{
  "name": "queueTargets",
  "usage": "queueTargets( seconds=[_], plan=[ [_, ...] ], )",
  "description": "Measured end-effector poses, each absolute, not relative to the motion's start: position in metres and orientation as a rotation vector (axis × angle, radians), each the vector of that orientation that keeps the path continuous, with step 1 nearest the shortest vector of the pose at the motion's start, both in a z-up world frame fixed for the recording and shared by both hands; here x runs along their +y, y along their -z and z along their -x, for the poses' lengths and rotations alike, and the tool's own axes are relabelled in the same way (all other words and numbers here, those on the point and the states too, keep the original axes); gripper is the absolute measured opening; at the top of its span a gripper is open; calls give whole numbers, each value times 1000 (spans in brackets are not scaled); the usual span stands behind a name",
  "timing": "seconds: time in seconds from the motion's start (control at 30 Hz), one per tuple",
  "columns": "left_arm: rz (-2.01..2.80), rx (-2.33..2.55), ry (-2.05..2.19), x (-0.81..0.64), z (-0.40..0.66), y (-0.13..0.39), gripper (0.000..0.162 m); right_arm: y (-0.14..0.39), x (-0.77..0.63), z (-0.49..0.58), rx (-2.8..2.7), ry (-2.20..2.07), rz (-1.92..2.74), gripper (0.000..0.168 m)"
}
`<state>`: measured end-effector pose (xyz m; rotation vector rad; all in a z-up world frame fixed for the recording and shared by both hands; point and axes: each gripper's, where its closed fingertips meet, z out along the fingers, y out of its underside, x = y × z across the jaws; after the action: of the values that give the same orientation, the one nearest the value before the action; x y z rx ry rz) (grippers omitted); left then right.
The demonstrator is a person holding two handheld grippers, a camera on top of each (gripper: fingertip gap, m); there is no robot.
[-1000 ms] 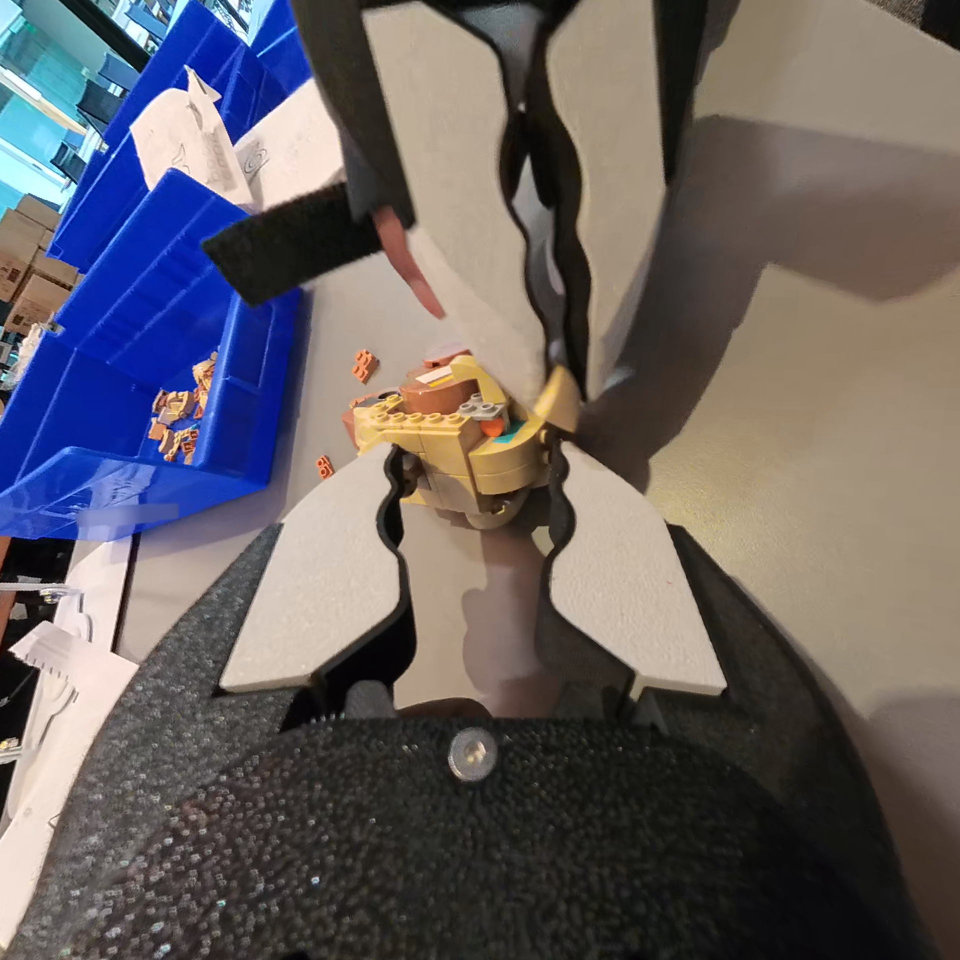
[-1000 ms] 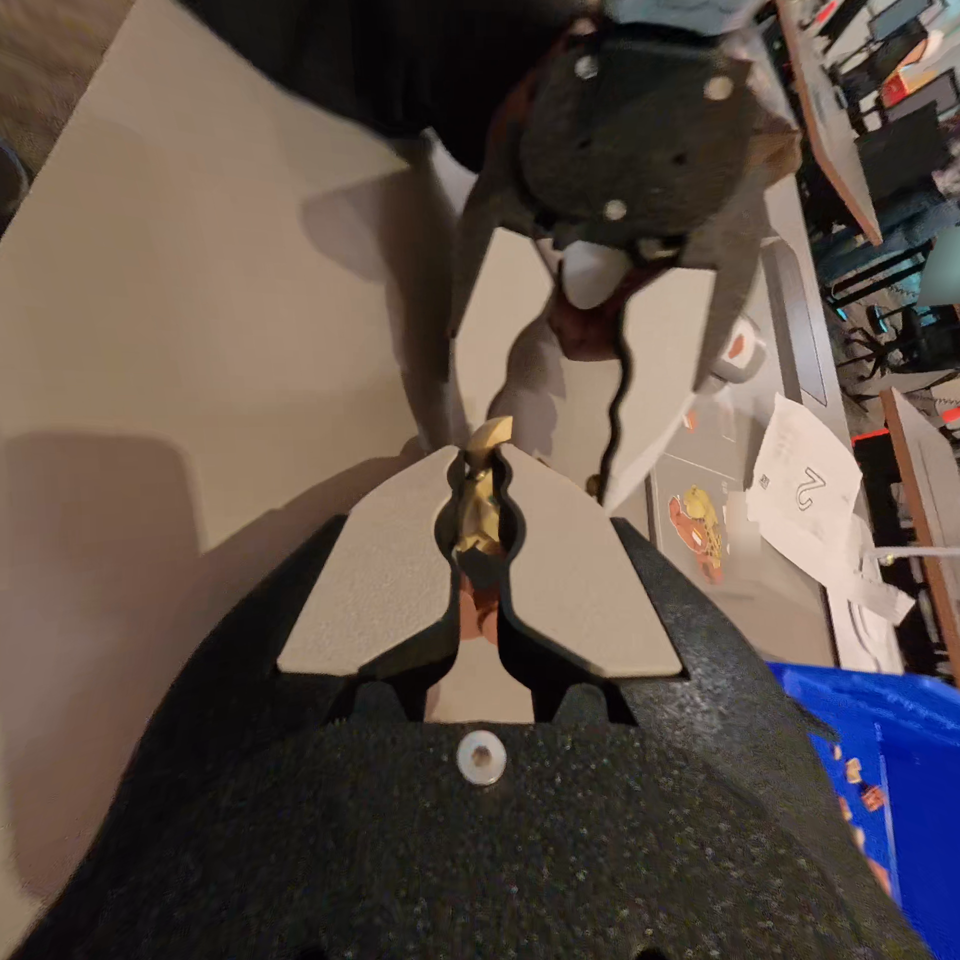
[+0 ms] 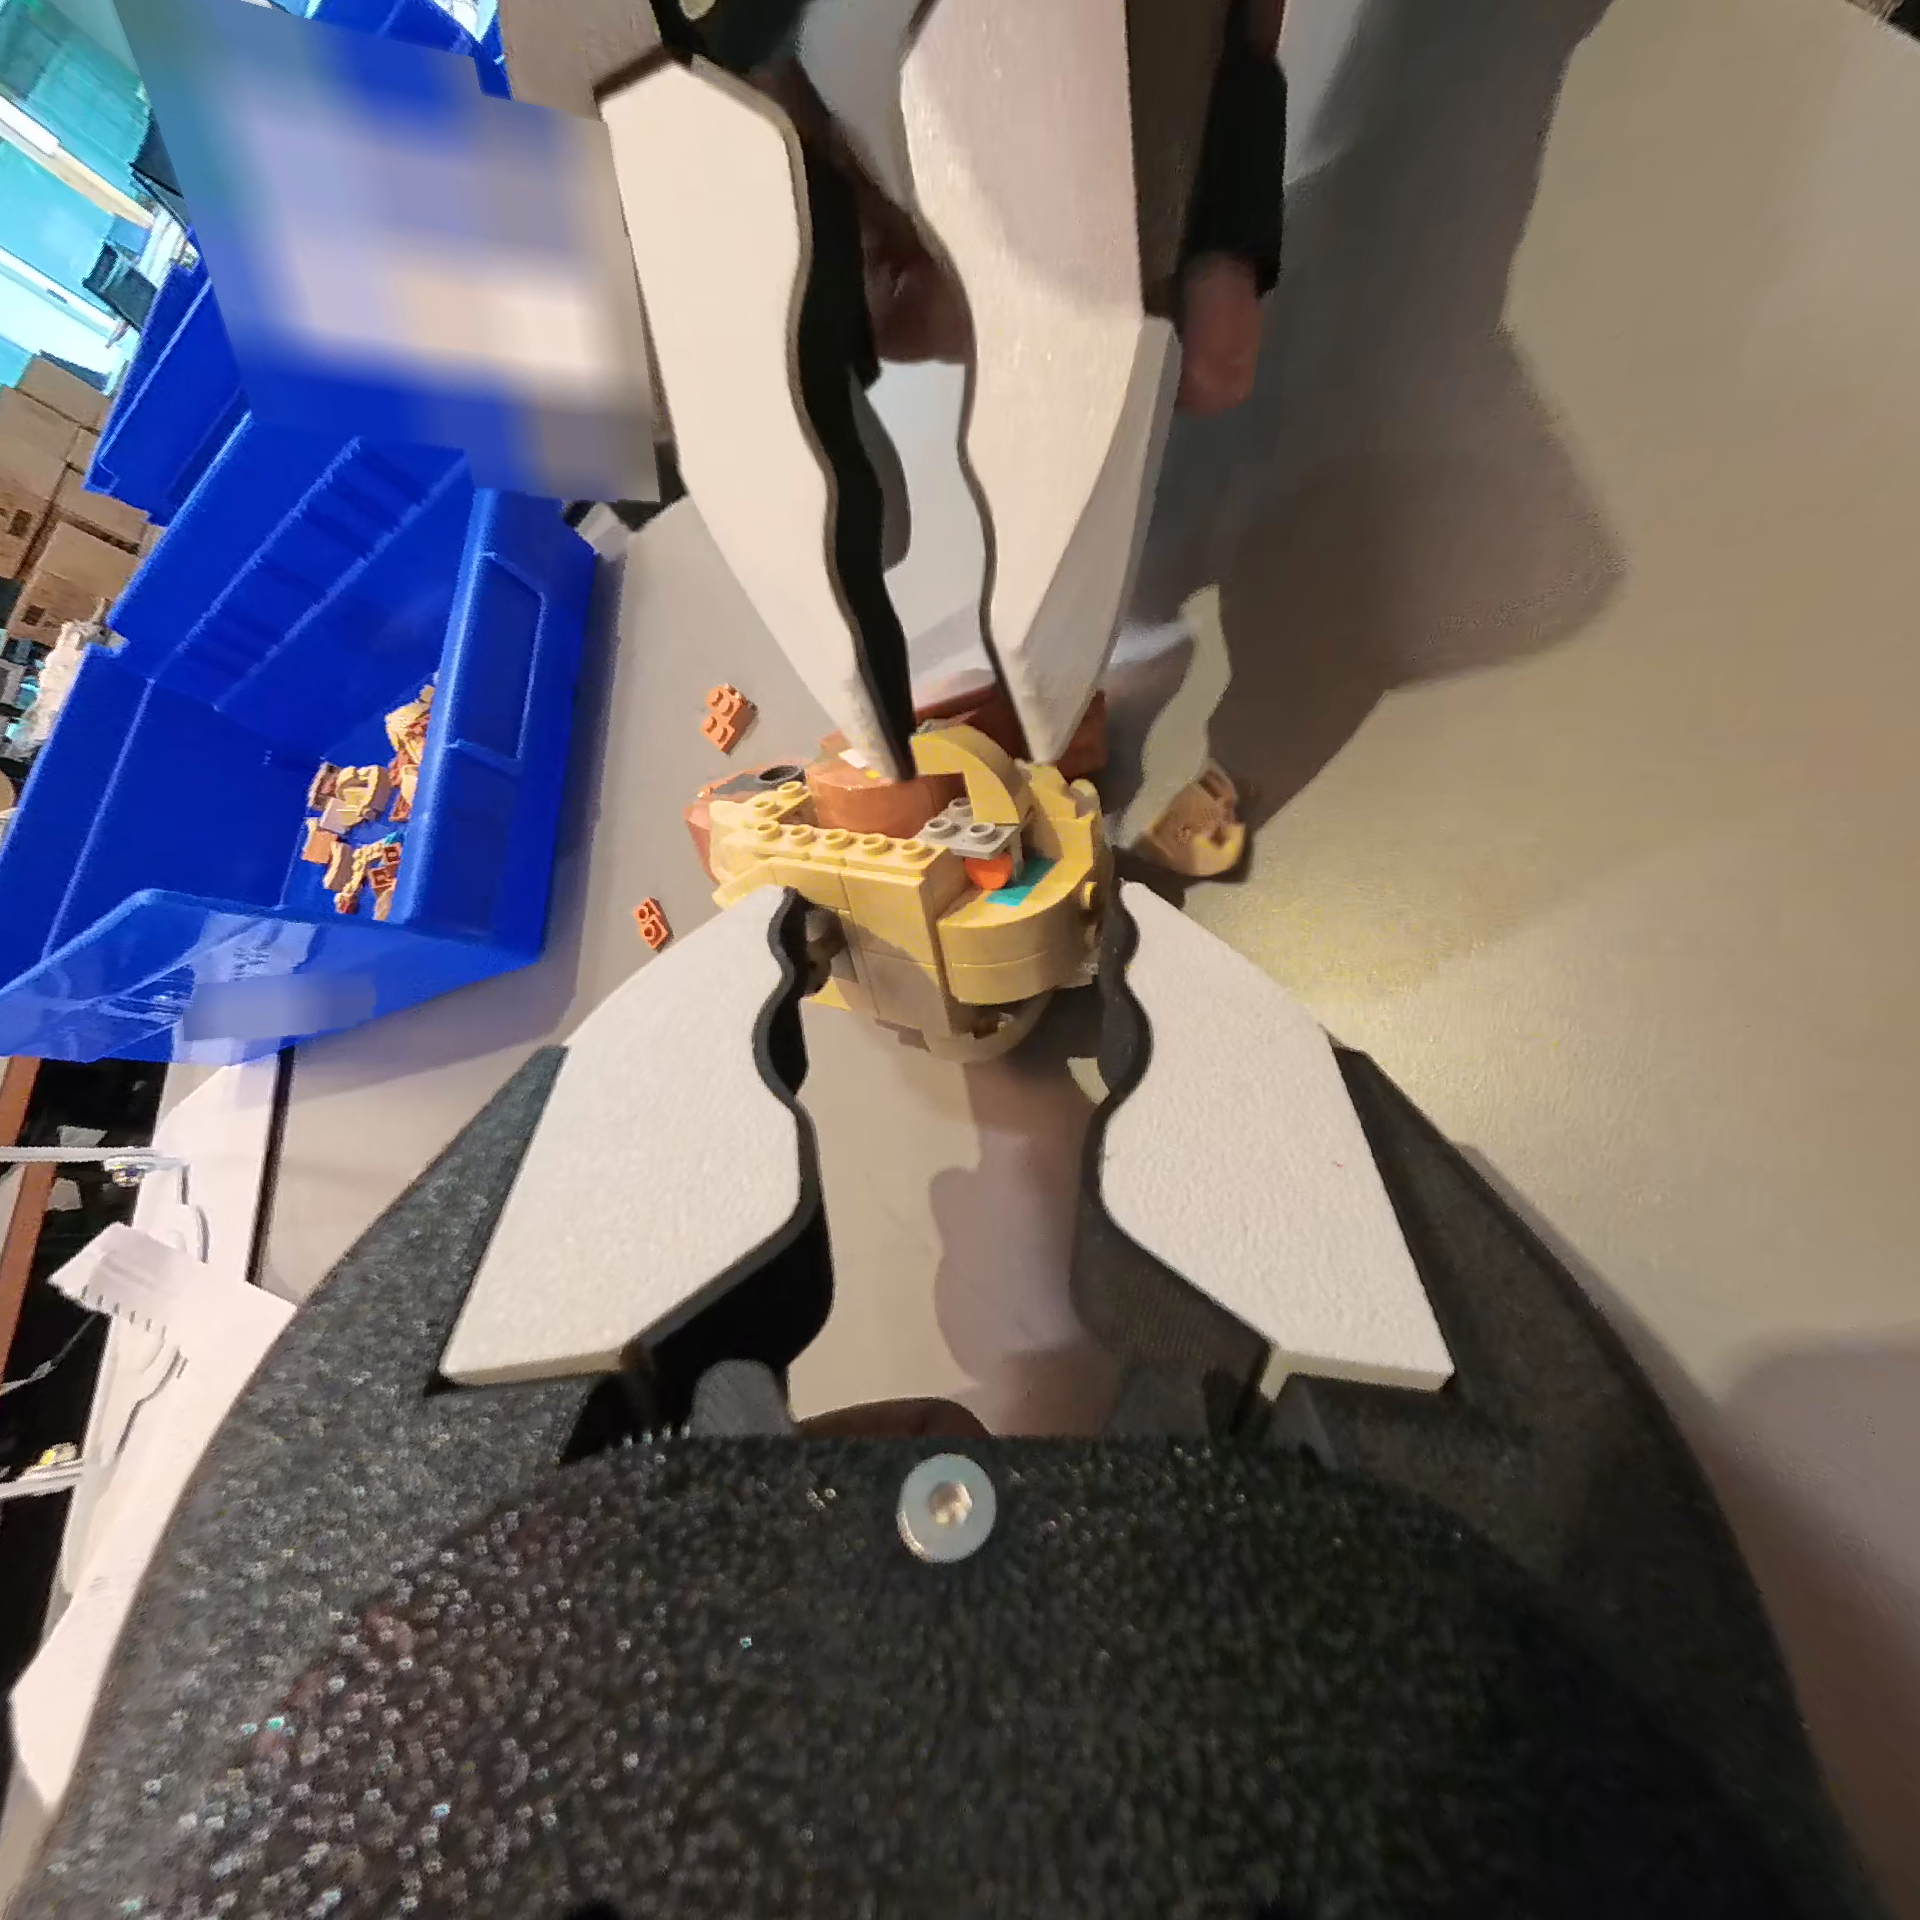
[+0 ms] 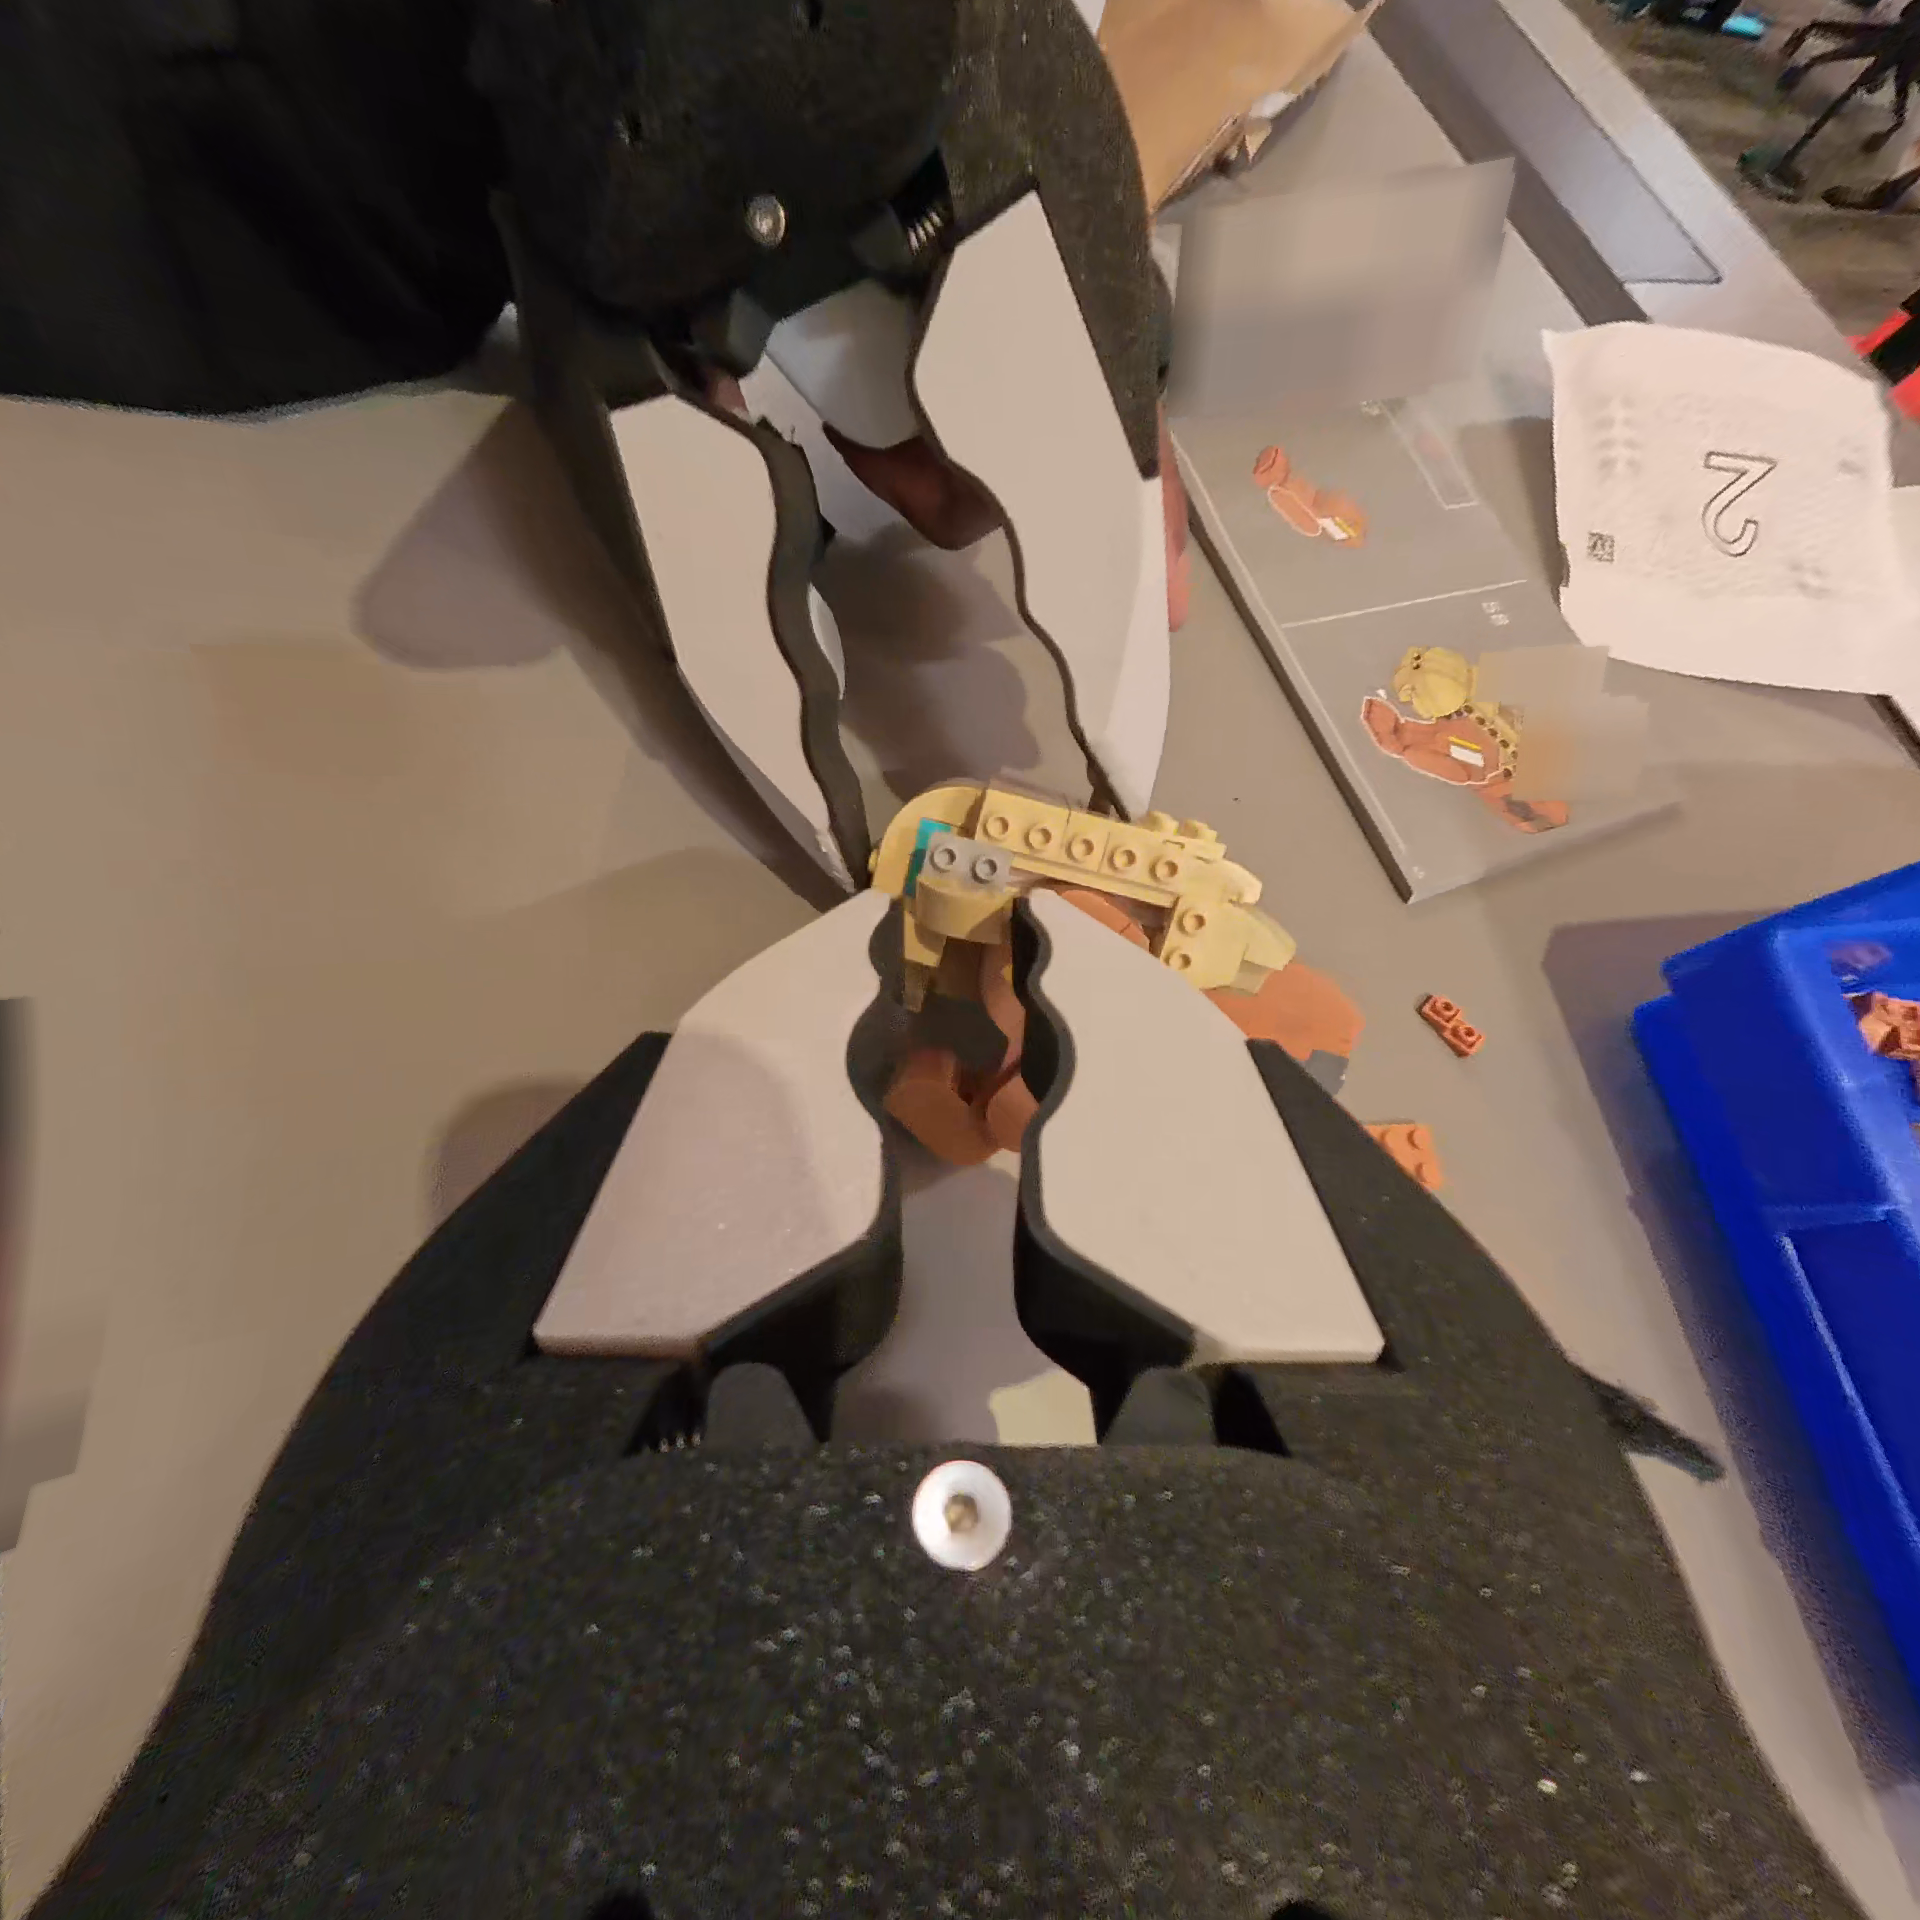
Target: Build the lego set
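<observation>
Right claw (image 3: 951, 753) now parted, tan piece (image 3: 1195, 826) dropped beside lego model (image 3: 935, 894), left claw (image 3: 945, 914) pinching it, blue bin (image 3: 312, 790) left.

Warm dim light, soft shadows, fisheye-warped edges

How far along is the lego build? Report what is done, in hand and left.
Done: a tan and brown lego model looks largely assembled. In hand: the left gripper clamps it, and the right gripper straddles its tan top, grip unclear. Left: loose bricks and a tan sub-assembly on the table, with more pieces in the blue bin.
</observation>
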<state>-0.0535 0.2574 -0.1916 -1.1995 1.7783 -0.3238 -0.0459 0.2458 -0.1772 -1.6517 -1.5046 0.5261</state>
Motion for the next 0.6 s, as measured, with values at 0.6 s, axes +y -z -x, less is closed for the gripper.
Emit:
queueTargets(
  seconds=[0.6],
  plan=[
    [1209, 1792, 261, 260, 55, 193, 52, 173, 235, 52, -1719, -114, 1185, 7]
  ],
)
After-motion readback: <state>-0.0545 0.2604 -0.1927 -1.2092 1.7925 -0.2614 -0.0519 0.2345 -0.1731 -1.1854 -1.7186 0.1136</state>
